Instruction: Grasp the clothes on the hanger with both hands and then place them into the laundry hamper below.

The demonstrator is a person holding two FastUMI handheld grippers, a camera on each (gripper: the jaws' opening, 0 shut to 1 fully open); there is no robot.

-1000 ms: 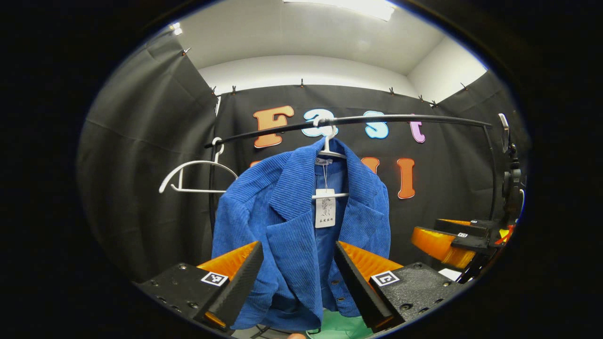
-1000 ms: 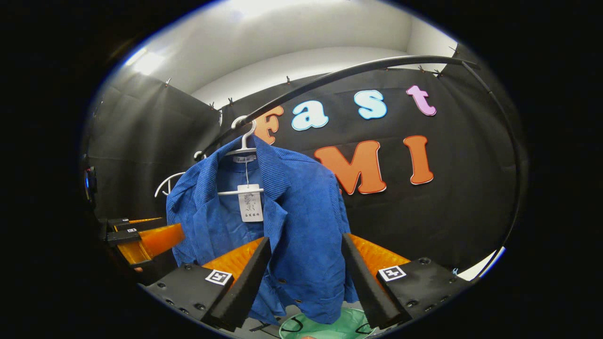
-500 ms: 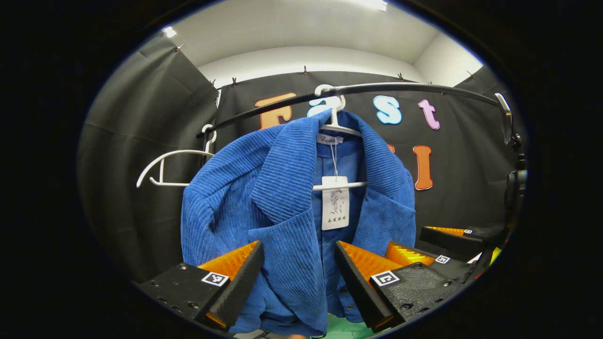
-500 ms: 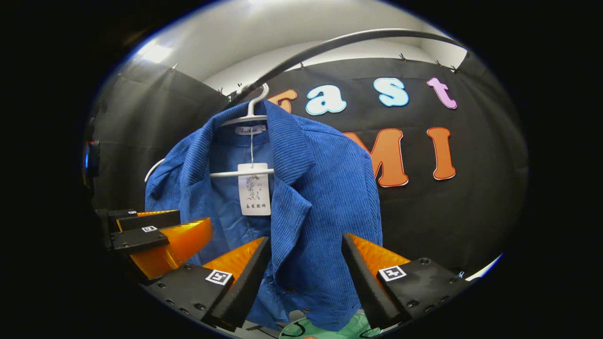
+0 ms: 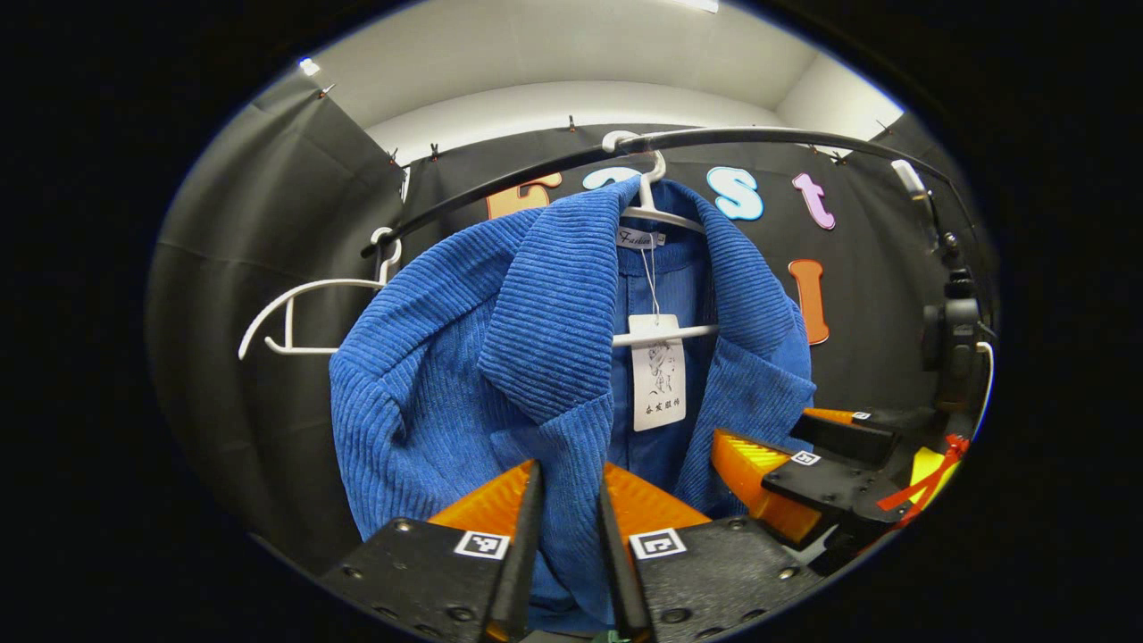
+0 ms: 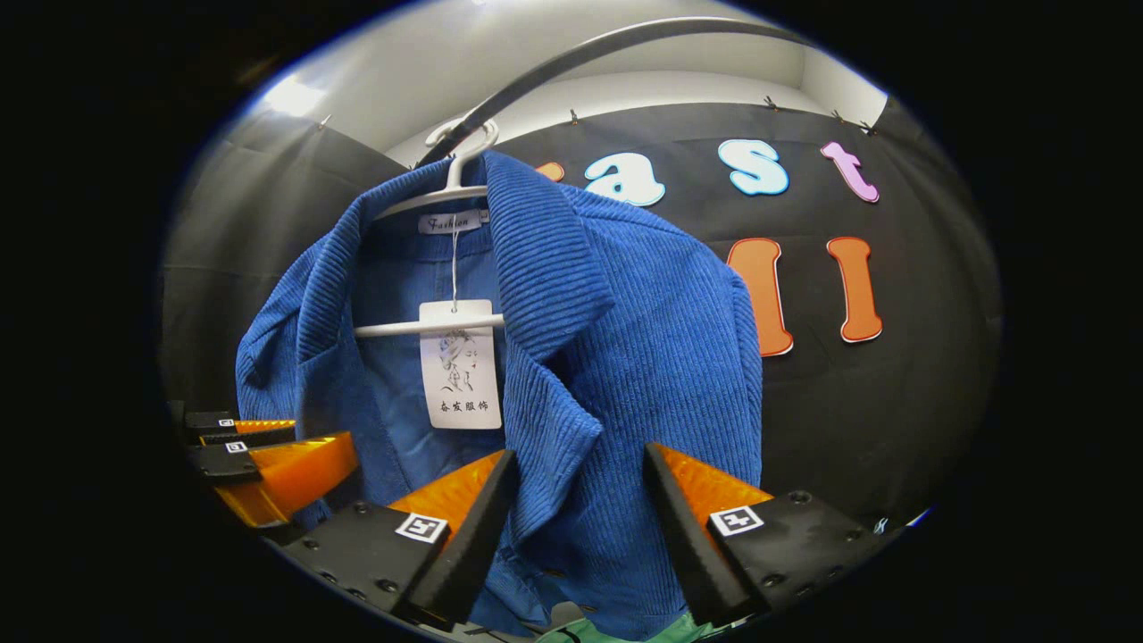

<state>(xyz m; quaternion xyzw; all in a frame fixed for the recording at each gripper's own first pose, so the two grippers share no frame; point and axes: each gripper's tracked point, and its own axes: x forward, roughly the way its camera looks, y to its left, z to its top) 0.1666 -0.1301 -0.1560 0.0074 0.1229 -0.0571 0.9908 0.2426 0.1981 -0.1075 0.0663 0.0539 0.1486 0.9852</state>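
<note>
Bright ceiling light (image 5: 696,4) overhead, sharp focus, strong fisheye bending at edges

The blue corduroy jacket (image 5: 500,357) hangs on a white plastic hanger (image 5: 665,336) from the black metal rail (image 5: 768,140); an empty white hanger (image 5: 304,299) hangs beside it on the same rail.

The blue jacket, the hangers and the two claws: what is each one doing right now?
blue jacket: hanging on its hanger, front open, paper tag dangling.
white hanger: hooked on the black rail, loaded.
spare hanger: hooked on the rail, bare.
left claw: nearly closed, jacket's front edge between its fingers; a firm pinch can't be confirmed.
right claw: open, fingers either side of the jacket's front panel.
</note>
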